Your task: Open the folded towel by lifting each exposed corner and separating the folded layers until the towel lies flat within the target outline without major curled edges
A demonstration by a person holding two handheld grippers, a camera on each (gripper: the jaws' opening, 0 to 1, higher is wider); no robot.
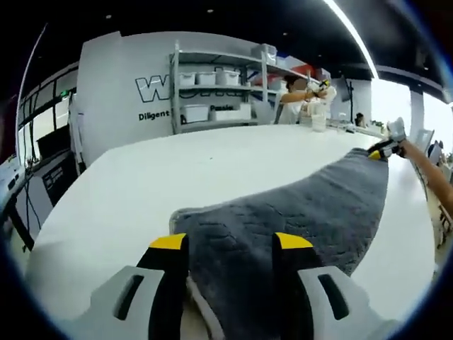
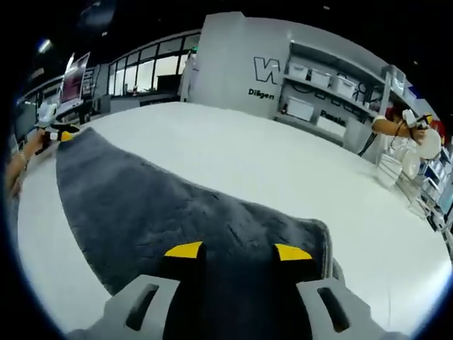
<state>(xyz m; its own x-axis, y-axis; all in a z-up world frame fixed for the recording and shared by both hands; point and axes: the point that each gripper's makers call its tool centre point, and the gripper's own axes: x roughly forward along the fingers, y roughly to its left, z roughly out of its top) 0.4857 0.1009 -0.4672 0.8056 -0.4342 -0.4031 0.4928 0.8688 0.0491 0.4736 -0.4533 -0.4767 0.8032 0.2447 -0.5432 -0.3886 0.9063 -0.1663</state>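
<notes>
A long grey towel (image 1: 304, 212) lies stretched across the white table (image 1: 141, 184). Its near end sits between the jaws of my left gripper (image 1: 231, 242), which stand wide apart with black fingers and yellow tips. The far end reaches my right gripper (image 1: 386, 147) at the upper right. In the right gripper view the same towel (image 2: 141, 205) runs from between the spread jaws of my right gripper (image 2: 238, 251) out to the left gripper (image 2: 60, 134). The towel's edge by the right jaw is slightly raised and curled (image 2: 325, 248).
A forearm (image 1: 425, 166) holds the far gripper, and a hand (image 2: 18, 166) shows at the left edge. Metal shelves with white bins (image 1: 212, 92) stand behind the table against a lettered wall. A person (image 1: 297, 99) works at a bench beyond. Bare tabletop (image 2: 283, 163) lies beside the towel.
</notes>
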